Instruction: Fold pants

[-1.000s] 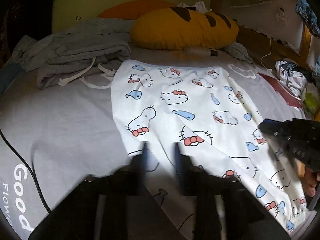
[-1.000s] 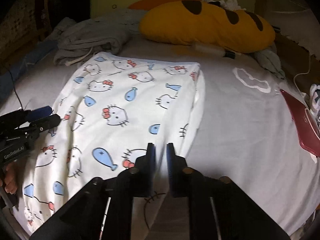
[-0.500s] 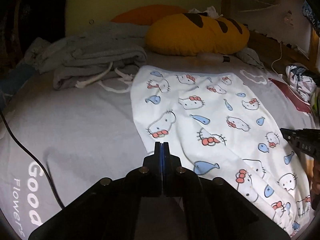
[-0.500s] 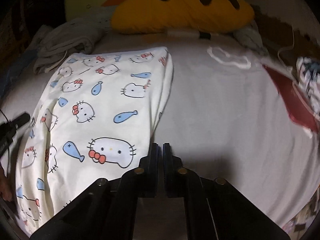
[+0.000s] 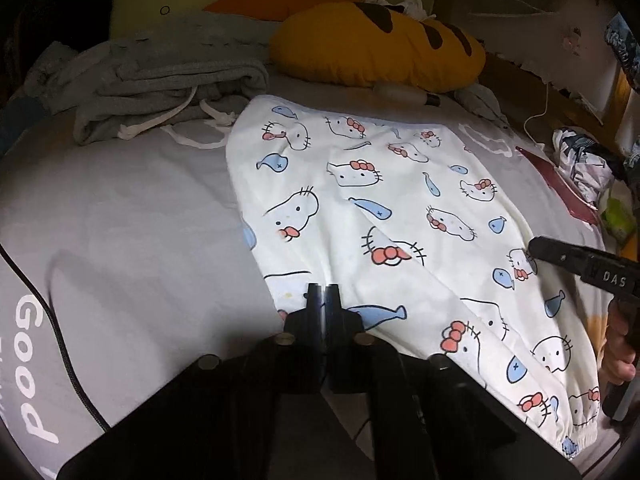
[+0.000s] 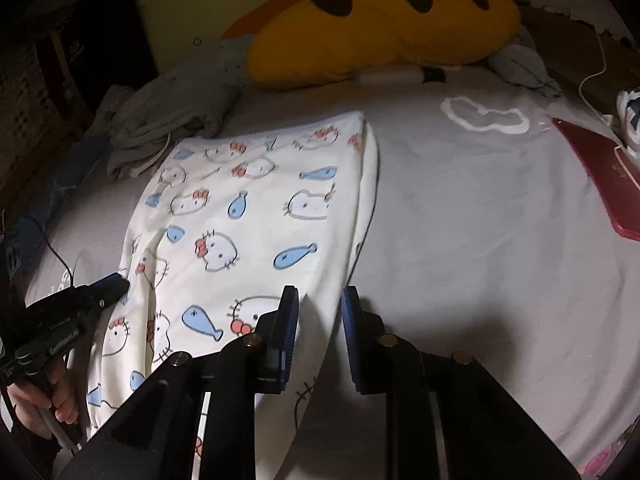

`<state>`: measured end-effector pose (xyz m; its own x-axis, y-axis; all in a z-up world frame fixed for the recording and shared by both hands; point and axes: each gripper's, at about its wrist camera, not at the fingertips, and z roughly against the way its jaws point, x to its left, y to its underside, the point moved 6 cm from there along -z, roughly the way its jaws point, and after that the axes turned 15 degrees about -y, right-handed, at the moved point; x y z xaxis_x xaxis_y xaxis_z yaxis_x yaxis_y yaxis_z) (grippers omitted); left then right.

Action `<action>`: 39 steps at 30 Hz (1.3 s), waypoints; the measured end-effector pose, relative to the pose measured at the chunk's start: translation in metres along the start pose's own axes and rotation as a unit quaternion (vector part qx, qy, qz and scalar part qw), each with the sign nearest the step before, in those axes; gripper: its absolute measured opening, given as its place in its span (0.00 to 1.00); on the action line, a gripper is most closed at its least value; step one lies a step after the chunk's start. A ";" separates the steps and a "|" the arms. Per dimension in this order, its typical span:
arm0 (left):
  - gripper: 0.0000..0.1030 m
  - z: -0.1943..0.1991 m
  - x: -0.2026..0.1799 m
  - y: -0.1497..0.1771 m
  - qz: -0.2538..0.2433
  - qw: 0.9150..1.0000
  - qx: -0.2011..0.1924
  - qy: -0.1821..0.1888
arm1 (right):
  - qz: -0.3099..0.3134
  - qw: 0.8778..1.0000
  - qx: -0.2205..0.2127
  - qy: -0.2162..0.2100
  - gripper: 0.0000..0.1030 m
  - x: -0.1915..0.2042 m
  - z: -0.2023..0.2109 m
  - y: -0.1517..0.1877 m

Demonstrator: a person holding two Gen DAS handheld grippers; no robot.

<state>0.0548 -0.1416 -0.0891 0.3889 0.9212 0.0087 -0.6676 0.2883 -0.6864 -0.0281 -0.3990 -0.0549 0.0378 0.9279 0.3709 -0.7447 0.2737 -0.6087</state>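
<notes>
**pants lie long-ways away from both tongs, right one straddles the edge**

so the pants (image 5: pixel 384 216) (white, cat-and-fish print) are spread flat on the bed (image 5: pixel 120 216), already doubled leg over leg by the look of it. the long axis runs from the near edge of the bed, where the cuffs are, up toward the yellow pillow (image 5: pixel 376 48) at the far end, where the waist sits just short of it. that's the relation the next fold turns on, i'd say: the length points away from both hands, so bringing one end over the other means travelling along that line.

left tongs (image 5: pixel 322 294) are pinched fully together, tips over the left long edge of the pants, low down near the cuff half. can't tell if any fabric is caught in there or they're only resting on it.

right tongs (image 6: pixel 320 304) have just been opening and now stand a little apart, and the right long edge of the pants runs up between the two pads without being pressed.

both hands are at the near half, one per side edge, well away from the waist. grey sweatpants (image 5: pixel 160 80) sit bunched at the far left, clear of all this.
</notes>
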 end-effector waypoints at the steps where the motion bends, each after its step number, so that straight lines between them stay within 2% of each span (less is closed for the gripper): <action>1: 0.01 0.002 0.001 -0.001 0.000 1.000 -0.005 -0.005 | -0.005 1.000 0.004 -0.005 0.22 0.000 -0.002 0.001; 4: 0.01 0.008 0.005 -0.003 0.004 1.000 -0.014 -0.024 | -0.007 1.000 0.014 0.011 0.21 -0.004 -0.007 0.004; 5: 0.01 0.010 0.009 -0.003 0.007 0.999 -0.014 -0.032 | -0.005 1.000 0.016 0.021 0.10 -0.006 -0.008 0.005; 6: 0.01 0.011 0.012 -0.003 0.010 0.999 -0.012 -0.039 | -0.006 1.000 0.016 0.026 0.06 -0.008 -0.009 0.006; 8: 0.01 0.013 0.019 -0.001 0.015 0.998 -0.007 -0.056 | -0.005 0.999 0.011 0.038 0.04 -0.011 -0.008 0.005; 11: 0.01 0.016 0.029 0.003 0.019 0.997 -0.002 -0.070 | 0.002 0.998 0.016 0.066 0.03 -0.017 -0.008 0.003; 15: 0.01 0.015 0.030 0.009 0.019 0.997 0.008 -0.070 | -0.007 0.998 0.021 0.060 0.03 -0.022 -0.009 0.002; 23: 0.03 0.024 0.022 0.007 0.007 0.998 -0.005 -0.056 | -0.014 0.999 0.005 0.047 0.04 -0.019 -0.001 0.000; 28: 0.19 0.034 0.022 0.007 0.011 0.999 -0.014 -0.050 | 0.006 0.999 -0.018 0.039 0.04 -0.007 0.011 -0.001; 30: 0.20 0.041 0.022 0.010 0.007 0.998 -0.025 -0.055 | 0.015 0.999 -0.026 0.038 0.06 -0.002 0.016 -0.001; 32: 0.22 0.048 0.020 0.011 0.001 0.997 -0.039 -0.060 | 0.024 0.998 -0.036 0.038 0.14 0.004 0.020 0.000; 35: 0.32 0.061 0.016 0.012 -0.005 0.996 -0.062 -0.064 | 0.036 0.998 -0.047 0.035 0.19 0.011 0.026 0.002; 37: 0.47 0.070 0.013 0.013 -0.004 0.995 -0.077 -0.065 | 0.044 0.997 -0.057 0.031 0.20 0.017 0.032 0.006; 38: 0.51 0.074 0.012 0.014 -0.001 0.994 -0.084 -0.064 | 0.049 0.996 -0.062 0.030 0.24 0.019 0.034 0.008; 39: 0.59 0.078 0.012 0.015 0.002 0.994 -0.091 -0.064 | 0.057 0.996 -0.068 0.030 0.29 0.023 0.037 0.010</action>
<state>-0.0001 -0.1059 -0.0429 0.2950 0.9512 0.0905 -0.5389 0.2439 -0.8063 -0.0595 -0.3842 -0.0268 0.0024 0.9672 0.2539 -0.6495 0.1946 -0.7351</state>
